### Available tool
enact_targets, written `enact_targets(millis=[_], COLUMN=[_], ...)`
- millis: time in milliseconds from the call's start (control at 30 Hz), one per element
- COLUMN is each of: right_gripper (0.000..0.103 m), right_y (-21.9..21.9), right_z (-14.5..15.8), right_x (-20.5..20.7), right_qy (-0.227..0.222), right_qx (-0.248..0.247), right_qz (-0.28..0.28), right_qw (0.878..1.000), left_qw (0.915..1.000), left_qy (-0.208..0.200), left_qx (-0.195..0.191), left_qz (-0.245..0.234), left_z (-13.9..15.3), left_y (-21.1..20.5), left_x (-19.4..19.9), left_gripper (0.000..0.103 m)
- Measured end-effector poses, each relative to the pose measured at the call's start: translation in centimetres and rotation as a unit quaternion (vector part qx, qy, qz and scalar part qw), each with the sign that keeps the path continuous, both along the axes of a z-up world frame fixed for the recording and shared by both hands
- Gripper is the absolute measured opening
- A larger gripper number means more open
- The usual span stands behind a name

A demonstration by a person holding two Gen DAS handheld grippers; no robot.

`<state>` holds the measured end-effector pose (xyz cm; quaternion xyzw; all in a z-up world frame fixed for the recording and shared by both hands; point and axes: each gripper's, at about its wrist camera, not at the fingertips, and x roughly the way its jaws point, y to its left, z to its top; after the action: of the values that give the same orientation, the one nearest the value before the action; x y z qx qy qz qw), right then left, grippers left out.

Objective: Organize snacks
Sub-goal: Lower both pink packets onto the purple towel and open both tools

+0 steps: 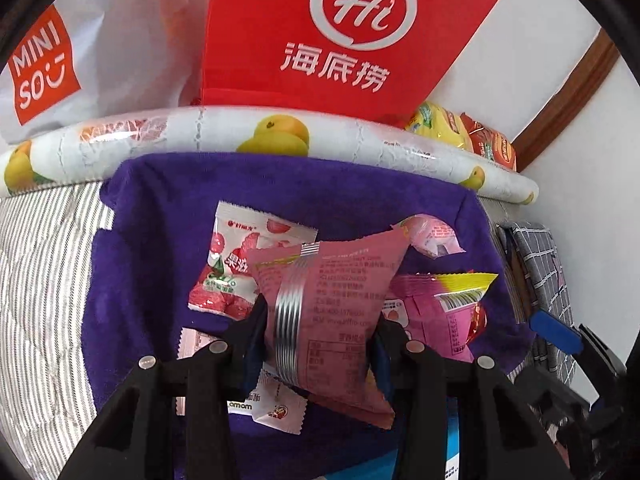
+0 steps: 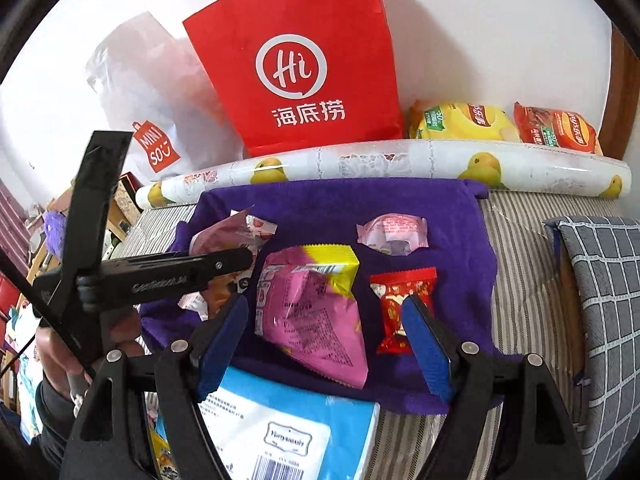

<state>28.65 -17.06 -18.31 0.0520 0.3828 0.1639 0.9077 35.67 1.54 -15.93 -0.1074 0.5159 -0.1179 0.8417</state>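
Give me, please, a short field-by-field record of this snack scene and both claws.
surface: purple cloth
left claw: shut on dusty-pink packet
right claw: open, pads apart over pink-and-yellow packet
right of it: red candy pack
backdrop: red paper bag, fruit-print roll

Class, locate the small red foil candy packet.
In the right wrist view, the small red foil candy packet lies on the purple cloth, right of the pink-and-yellow snack bag.
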Motion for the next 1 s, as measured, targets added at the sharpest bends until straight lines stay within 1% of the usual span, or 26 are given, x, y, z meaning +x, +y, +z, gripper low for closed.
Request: enact_targets(millis=[67,133,200,233,400,500,567,700,800,933,1000], right_gripper=[0.079,0.079,0.079,0.079,0.079,0.079,0.078,0.068,0.061,0.061,0.061], right_y=[-0.1,-0.1,-0.2,-0.3,-0.5,-0.4,-0.2,0.5,1.0,2.0,2.8], right_z=[-0.1,-0.3,-0.3,-0.3,-0.1,0.3,0.6,0.9,0.6,0.0,-0.2], right_x=[-0.3,-0.3,-0.6,-0.7,-1.9,-3.1,-4.1,-6.8,-8.5,-10.8,-11.9], right_qy=[0.001,0.003,0.005,0.006,0.009,0.004,-0.004,-0.011,0.002,0.018,0.026], right_qx=[0.0,0.001,0.002,0.003,0.007,0.005,-0.004,-0.016,-0.009,0.007,0.012], right_qz=[-0.001,-0.004,-0.007,-0.008,-0.015,-0.021,-0.026,-0.028,-0.026,-0.023,-0.018], right_qw=[1.0,1.0,1.0,1.0,1.0,1.0,1.0,0.999,1.0,1.0,0.999], left_qw=[0.9999,0.9997,0.9992,0.9992,0.9995,0.9997,0.9997,0.9995,0.9991,0.9982,0.998], left_qy=[0.007,0.01,0.005,0.001,-0.01,-0.012,-0.019,-0.031,-0.041,-0.054,-0.056], left_qx=[-0.012,-0.024,-0.04,-0.04,-0.031,-0.02,-0.015,-0.007,-0.002,0.02,0.023], left_qz=[0.0,0.004,0.006,0.007,0.002,-0.002,-0.001,0.008,0.01,0.018,0.019], left_z=[-0.2,-0.1,0.3,0.6,2.2,3.0,3.7,5.3,6.4,7.3,7.4], left_y=[0.2,0.5,1.0,1.1,1.3,1.3,1.5,2.5,3.2,4.1,4.7], left_x=[0.0,-0.1,-0.4,-0.6,-2.2,-3.3,-4.4,-6.8,-8.5,-10.8,-11.9], left_gripper=[0.046,0.057,0.063,0.066,0.067,0.067,0.067,0.067,0.067,0.067,0.067])
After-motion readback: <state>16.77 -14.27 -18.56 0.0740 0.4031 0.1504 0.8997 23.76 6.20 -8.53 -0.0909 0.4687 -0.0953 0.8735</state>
